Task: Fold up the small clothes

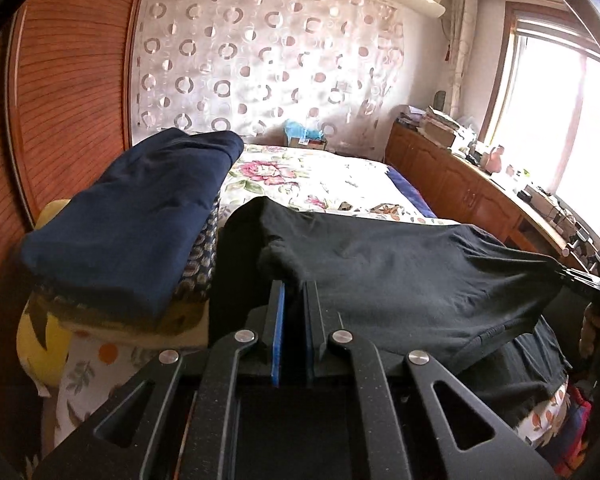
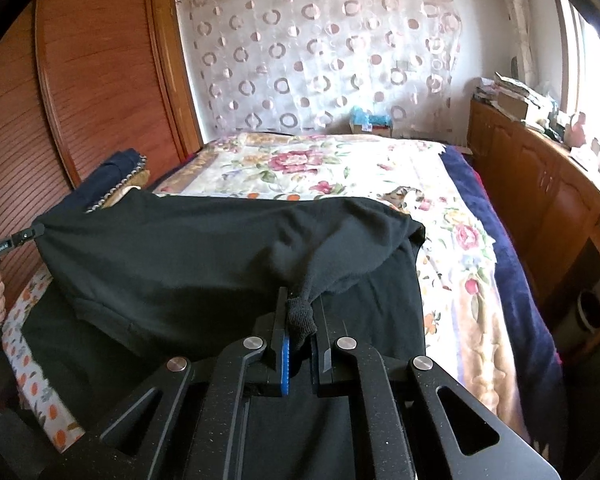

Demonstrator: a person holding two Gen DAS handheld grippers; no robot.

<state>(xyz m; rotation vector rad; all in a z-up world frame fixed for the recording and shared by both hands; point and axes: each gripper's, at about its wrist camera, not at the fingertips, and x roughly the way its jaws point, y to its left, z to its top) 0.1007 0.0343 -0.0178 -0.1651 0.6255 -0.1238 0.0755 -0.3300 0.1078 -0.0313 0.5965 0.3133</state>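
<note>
Crowding black garment (image 1: 380, 272): folded navy stack (image 1: 132, 216) left.

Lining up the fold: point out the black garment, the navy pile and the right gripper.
black garment (image 2: 188, 256): right wrist view, middle of the lifted cloth.
navy pile (image 1: 140, 216): left wrist view, top of the folded navy piece.
right gripper (image 2: 300, 320): right wrist view, between the fingertips pinching the cloth.

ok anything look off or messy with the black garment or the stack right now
Nothing is damaged or spilled. The black garment hangs stretched between the left gripper and right gripper, each shut on a bunched corner. The folded navy stack sits slightly tilted on the bed.
</note>
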